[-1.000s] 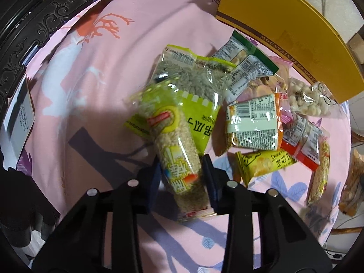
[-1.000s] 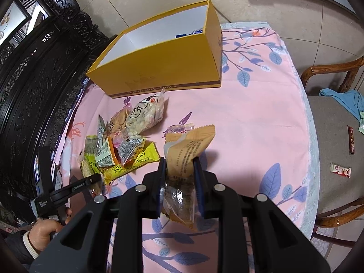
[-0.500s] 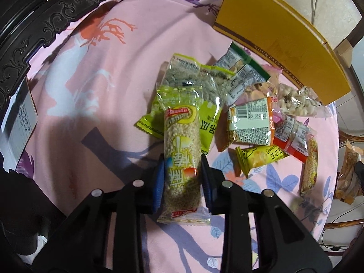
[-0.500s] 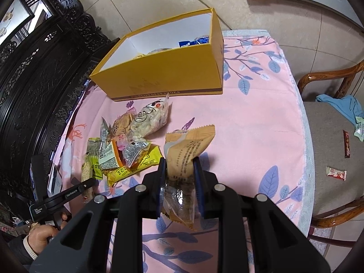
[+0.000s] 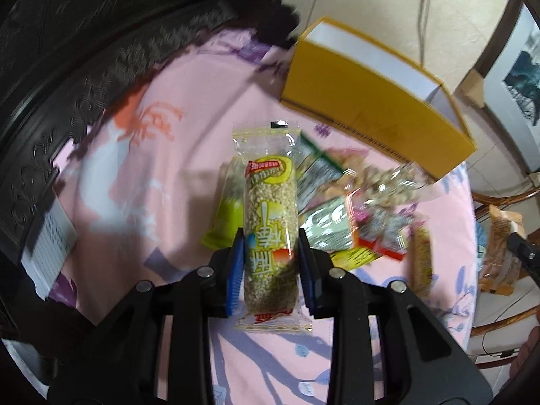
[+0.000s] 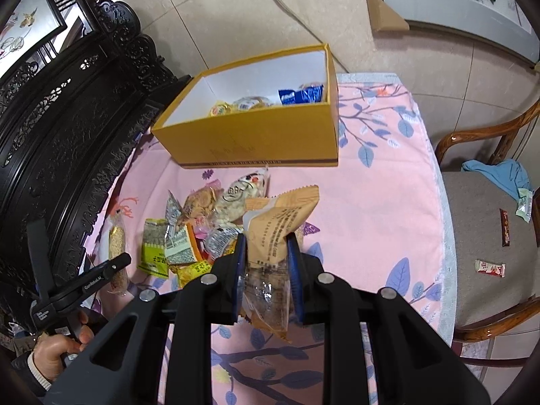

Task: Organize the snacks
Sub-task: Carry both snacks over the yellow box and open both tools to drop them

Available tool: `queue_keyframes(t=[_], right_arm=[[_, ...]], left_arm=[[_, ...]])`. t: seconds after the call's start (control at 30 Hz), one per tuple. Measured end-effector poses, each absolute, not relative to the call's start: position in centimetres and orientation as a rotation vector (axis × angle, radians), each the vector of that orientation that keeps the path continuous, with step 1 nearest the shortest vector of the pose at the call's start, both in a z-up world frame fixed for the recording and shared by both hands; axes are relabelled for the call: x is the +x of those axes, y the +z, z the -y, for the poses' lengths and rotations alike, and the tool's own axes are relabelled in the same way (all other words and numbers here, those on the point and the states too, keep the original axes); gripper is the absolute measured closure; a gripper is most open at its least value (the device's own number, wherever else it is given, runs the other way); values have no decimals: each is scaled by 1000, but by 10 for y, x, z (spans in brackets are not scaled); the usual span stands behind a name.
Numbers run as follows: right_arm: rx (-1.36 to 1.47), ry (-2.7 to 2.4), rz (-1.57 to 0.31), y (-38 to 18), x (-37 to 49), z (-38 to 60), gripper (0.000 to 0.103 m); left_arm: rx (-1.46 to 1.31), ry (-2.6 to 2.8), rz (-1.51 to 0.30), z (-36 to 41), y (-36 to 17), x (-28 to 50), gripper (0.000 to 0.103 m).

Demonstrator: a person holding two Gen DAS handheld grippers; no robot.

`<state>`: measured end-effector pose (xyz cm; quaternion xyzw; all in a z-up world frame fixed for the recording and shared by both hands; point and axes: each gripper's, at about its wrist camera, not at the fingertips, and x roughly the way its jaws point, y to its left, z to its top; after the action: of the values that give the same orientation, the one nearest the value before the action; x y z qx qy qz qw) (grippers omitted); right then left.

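Left gripper (image 5: 270, 263) jaws tight on grain bar (image 5: 271, 233), right gripper (image 6: 266, 270) jaws on tan packet (image 6: 283, 222), yellow box (image 6: 263, 138) at twelve o'clock.

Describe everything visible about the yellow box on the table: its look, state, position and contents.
The yellow box is a rectangular, open-topped carton, apparently cardboard, mustard yellow outside and white inside, with a dark band and faint lettering along the base of its long side. It sits upright on the pink floral tablecloth, at the far side beyond the loose snack pile. Inside lie several wrapped snacks, including blue packets at the right end and yellowish ones further left. Neither gripper touches it.
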<state>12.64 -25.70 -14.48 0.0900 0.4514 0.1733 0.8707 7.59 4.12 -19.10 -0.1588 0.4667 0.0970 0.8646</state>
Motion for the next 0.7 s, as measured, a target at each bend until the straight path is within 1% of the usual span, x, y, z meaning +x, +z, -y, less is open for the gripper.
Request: queue_keyframes(t=[0.3,0.47,0.7], right_arm=[[210,372,-875,-116,140,246,79],[216,386,-810,-90,164,236,79],[202,394,-706,-52,218,227,79]], left_arm=[[-289,92,-857,-27,-125,106,74],[-264,30,-790,-19,-87,144,74],[-215,-50,-715,-3,-50,213,74]])
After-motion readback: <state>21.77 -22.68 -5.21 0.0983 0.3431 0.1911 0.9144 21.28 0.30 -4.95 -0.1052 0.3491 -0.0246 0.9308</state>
